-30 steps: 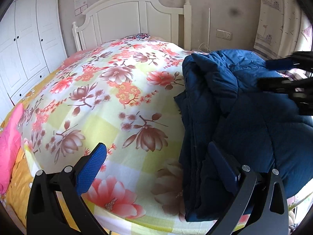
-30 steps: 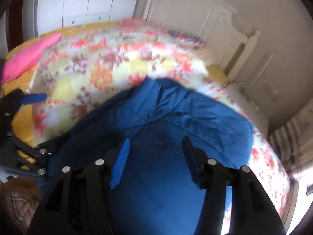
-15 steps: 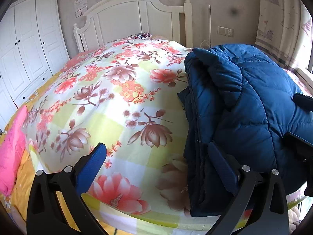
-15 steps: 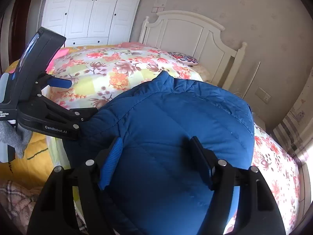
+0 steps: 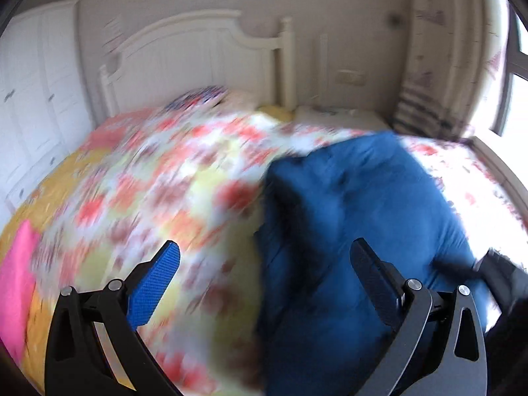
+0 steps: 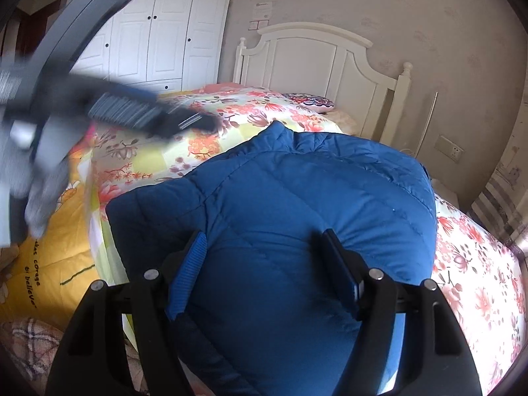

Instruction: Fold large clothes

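The bed with its floral quilt is taken up on the near right side by a blue padded jacket, already doubled into a thick bundle. The step in hand is judged to be the release and pressing flat of a finished fold. The right gripper is held over the bundle with its jaws spread and the puffed fabric bulging between them, not pinched. The left gripper is spread wide over quilt and jacket edge, nothing held. Next, a fresh edge probably has to be found and a squarer fold made. Compared with a second ago, the left gripper has been lifted, its view now blurred, and the right has been brought down onto the jacket.
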`<state>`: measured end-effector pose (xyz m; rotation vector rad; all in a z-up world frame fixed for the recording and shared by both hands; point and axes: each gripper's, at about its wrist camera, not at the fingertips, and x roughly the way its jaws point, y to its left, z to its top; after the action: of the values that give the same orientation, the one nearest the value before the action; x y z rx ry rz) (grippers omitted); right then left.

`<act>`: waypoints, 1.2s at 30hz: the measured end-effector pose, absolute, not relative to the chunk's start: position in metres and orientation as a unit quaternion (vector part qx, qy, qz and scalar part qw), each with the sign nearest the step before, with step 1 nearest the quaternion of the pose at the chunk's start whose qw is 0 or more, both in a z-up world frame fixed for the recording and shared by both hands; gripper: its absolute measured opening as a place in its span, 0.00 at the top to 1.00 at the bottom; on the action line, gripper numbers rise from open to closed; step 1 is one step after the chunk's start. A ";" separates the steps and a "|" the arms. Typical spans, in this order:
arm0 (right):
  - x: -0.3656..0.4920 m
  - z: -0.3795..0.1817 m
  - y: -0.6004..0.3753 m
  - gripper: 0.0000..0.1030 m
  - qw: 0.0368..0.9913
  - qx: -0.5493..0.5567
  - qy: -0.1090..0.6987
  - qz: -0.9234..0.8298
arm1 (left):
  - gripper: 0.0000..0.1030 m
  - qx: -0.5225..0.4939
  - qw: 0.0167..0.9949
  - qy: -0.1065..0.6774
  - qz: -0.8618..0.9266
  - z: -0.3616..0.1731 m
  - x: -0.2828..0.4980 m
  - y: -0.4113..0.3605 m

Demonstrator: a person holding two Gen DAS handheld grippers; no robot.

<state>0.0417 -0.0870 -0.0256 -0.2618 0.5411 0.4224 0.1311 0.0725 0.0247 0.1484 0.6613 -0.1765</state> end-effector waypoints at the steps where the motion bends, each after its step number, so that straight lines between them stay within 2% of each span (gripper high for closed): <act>1: 0.041 -0.026 -0.087 0.31 0.934 -0.128 0.263 0.204 | 0.04 0.082 0.937 0.327 -0.097 0.028 0.144 0.060; 6: 0.038 -0.029 -0.086 0.31 0.937 -0.132 0.259 0.196 | 0.04 0.092 0.899 0.397 -0.160 0.027 0.231 0.003; 9: 0.037 -0.014 -0.098 0.34 0.924 -0.125 0.276 0.232 | 0.04 0.138 0.862 0.472 -0.126 -0.023 0.272 -0.009; 11: 0.040 -0.001 -0.119 0.35 0.926 -0.107 0.271 0.242 | 0.04 0.082 0.870 0.465 -0.138 -0.038 0.272 0.008; 13: 0.055 0.015 -0.154 0.46 0.935 -0.074 0.263 0.227 | 0.04 0.061 0.878 0.455 -0.139 -0.039 0.266 0.021; 15: 0.086 0.025 -0.188 0.67 0.941 -0.032 0.265 0.207 | 0.04 0.040 0.883 0.445 -0.143 -0.040 0.262 0.030; 17: 0.146 0.033 -0.224 0.73 0.943 0.034 0.286 0.170 | 0.04 0.015 0.881 0.449 -0.146 -0.044 0.265 0.037; 21: 0.248 0.018 -0.236 0.73 0.923 0.079 0.348 0.145 | 0.04 0.013 0.880 0.451 -0.146 -0.045 0.267 0.037; 23: 0.293 -0.020 -0.218 0.71 0.900 0.050 0.409 0.143 | 0.04 0.011 0.882 0.449 -0.144 -0.046 0.268 0.039; 26: 0.301 -0.036 -0.203 0.71 0.894 0.019 0.427 0.135 | 0.04 -0.016 0.878 0.455 -0.149 -0.050 0.273 0.049; 28: 0.289 -0.028 -0.201 0.63 0.891 0.003 0.434 0.130 | 0.04 -0.039 0.875 0.456 -0.161 -0.050 0.273 0.056; 30: 0.274 -0.015 -0.211 0.31 0.893 0.022 0.429 0.135 | 0.04 -0.064 0.871 0.459 -0.161 -0.045 0.268 0.069; 33: 0.213 0.003 -0.245 0.13 0.897 0.118 0.391 0.170 | 0.04 -0.140 0.867 0.439 -0.190 -0.029 0.245 0.107; 36: 0.150 0.001 -0.277 0.04 0.886 0.202 0.369 0.195 | 0.04 -0.174 0.845 0.451 -0.228 -0.032 0.223 0.137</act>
<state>0.1503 -0.2770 0.0006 0.4200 0.7665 0.4045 0.2230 0.1366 -0.0323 -0.3661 0.9524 -0.4808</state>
